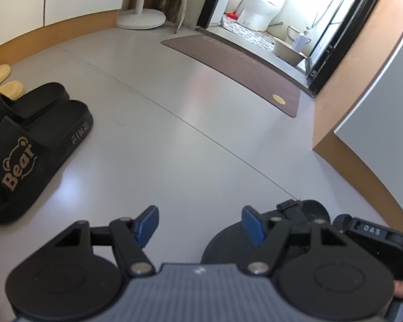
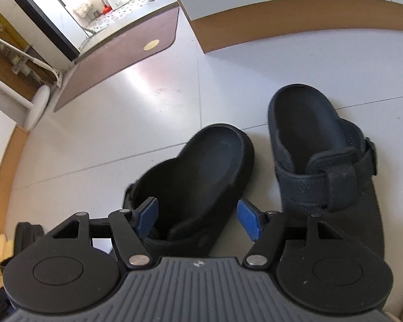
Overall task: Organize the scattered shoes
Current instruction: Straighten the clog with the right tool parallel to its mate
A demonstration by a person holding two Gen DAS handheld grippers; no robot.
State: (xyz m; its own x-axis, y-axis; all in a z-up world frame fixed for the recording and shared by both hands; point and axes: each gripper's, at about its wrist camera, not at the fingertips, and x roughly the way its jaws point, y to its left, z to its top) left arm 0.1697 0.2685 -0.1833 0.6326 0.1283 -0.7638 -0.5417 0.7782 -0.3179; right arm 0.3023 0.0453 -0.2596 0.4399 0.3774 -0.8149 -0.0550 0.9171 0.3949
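R fingers (image 2: 197,218) apart astride clog (image 2: 198,177)

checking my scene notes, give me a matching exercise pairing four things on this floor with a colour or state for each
Things:
1. bear slides
2. doormat
3. right hand-held gripper
4. left clog

Descriptions:
A. brown, at the bathroom door
B. open, pads not pressing
C. tilted, between the blue pads
D. black pair, side by side

Pairs: 1-D, 2-A, 3-B, 4-C

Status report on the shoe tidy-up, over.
Left gripper open, empty, over bare floor. Right gripper open around the left clog, pads clear. Right clog beside it. Black slides paired. Nothing blocking.
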